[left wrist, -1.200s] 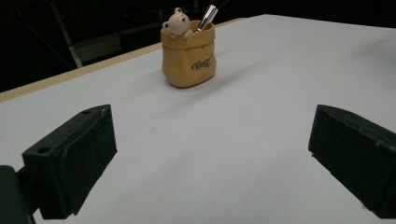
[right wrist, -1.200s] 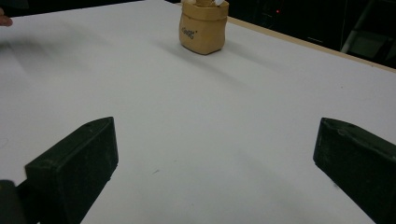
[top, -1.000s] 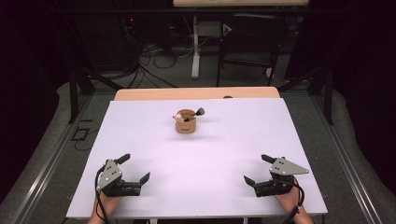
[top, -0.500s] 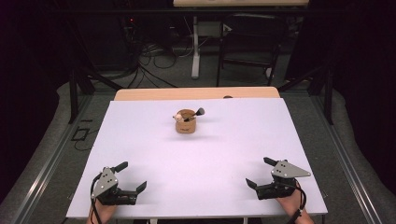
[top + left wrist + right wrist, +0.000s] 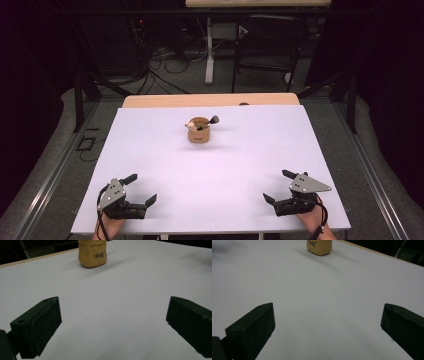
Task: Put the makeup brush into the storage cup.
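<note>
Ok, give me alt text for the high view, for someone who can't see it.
A small tan cup holding a dark-handled brush stands mid-table on a white sheet. Near the front edge, the left gripper and right gripper rest open, far from the cup.

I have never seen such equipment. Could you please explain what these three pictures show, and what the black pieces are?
A person sits at a white table and holds a hand-operated grasping tool in each hand. The high view looks down from above: the left tool and the right tool rest near the table's front edge. The other two pictures come from small cameras on the tools. The black pieces there are each tool's two jaws, standing wide apart, with nothing between them. Farther back on the table stands a small tan cup with printed lettering, holding a small brush and something pale. Nothing is held.
</note>
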A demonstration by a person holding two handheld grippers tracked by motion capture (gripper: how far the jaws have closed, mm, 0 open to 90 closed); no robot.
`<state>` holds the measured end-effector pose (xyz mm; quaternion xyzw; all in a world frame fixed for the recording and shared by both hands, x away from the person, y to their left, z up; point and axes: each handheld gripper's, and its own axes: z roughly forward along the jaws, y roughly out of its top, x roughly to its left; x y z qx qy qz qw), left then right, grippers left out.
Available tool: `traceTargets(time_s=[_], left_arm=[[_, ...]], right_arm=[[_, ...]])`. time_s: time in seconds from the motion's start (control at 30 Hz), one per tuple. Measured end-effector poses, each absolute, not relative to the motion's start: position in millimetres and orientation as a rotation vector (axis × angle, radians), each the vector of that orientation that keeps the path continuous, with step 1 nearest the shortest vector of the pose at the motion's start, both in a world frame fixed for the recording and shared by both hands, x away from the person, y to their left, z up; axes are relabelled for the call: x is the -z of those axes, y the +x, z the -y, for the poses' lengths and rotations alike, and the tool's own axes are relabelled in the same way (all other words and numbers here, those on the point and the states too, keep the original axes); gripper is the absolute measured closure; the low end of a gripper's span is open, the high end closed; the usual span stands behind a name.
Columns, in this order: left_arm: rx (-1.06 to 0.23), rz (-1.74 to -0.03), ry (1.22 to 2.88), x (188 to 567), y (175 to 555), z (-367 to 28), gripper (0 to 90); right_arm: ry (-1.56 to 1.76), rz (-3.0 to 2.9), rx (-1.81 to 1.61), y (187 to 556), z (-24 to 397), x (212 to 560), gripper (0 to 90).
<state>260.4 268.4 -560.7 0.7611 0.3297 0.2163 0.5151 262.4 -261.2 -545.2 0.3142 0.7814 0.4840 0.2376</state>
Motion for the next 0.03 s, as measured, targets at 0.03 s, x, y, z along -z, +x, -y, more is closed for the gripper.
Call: traceTargets(time_s=[0.03], left_arm=[[-0.520, -0.792, 1.830, 561.0, 261.3, -269.1, 0.1]], right_arm=[[0.866, -2.158, -1.310, 262.9, 261.8, 545.3, 0.0]])
